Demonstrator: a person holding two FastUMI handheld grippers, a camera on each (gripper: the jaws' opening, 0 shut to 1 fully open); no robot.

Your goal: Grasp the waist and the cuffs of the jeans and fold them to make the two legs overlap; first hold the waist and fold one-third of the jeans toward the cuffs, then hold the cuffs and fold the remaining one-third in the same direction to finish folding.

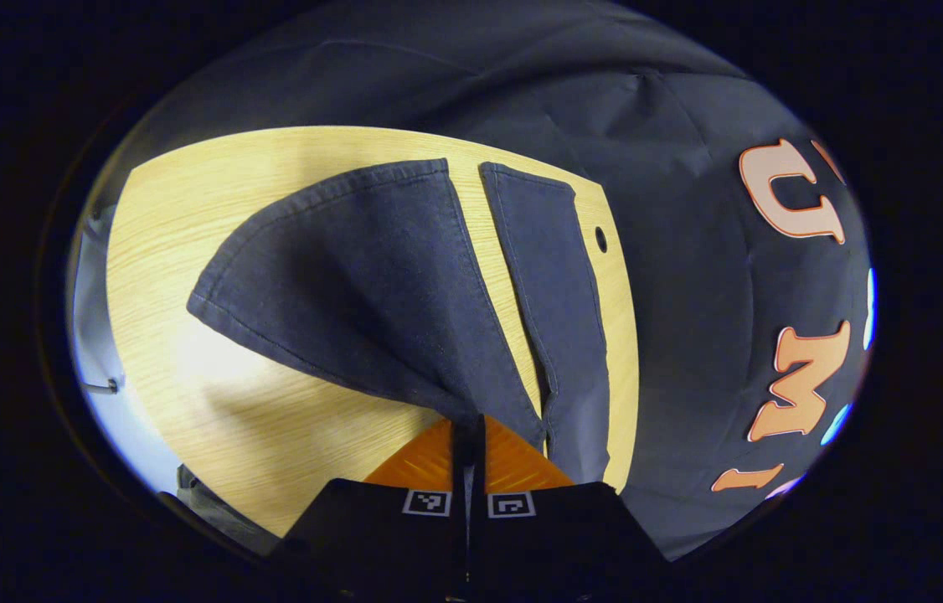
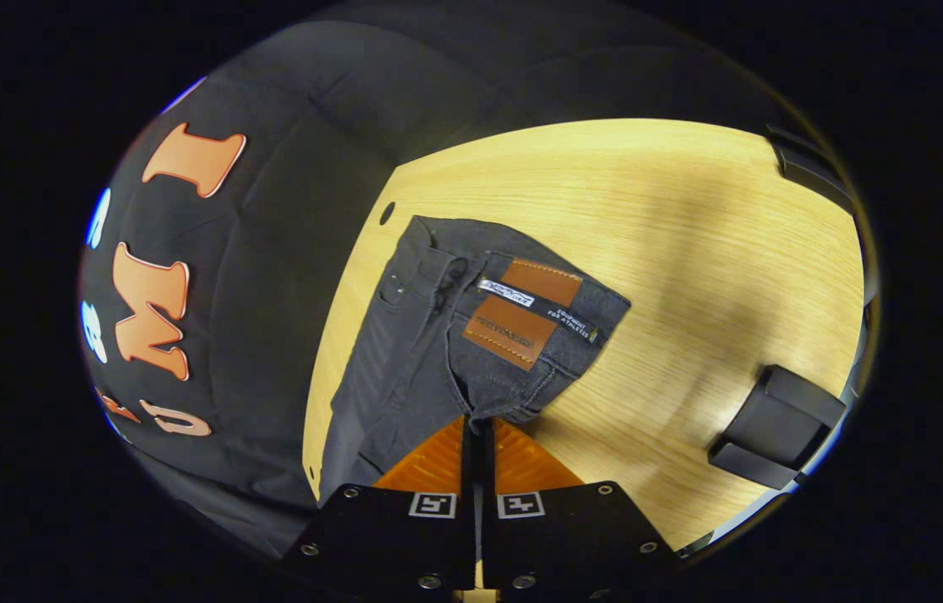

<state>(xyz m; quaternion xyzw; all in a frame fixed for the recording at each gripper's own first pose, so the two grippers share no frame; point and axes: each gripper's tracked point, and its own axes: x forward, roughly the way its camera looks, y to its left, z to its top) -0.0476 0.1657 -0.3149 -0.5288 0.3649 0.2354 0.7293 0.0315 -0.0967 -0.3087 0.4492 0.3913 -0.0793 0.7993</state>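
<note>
Left gripper view: left gripper low over the wooden table, fingers drawn together and clamped on dark fabric of the jeans — the near leg lifted off the wood and fanning out wide toward its cuff, the other leg lying flat just beside it, along the table's edge by the black cloth wall.

Right gripper view: right gripper likewise pinched closed on the jeans at the waist end, pointing forward across the table — waistband pulled up and bunched at the fingertips, brown leather patch facing the camera. Rest of the garment on the wood beside the cloth wall. Black object on the table, well apart to one side.
</note>
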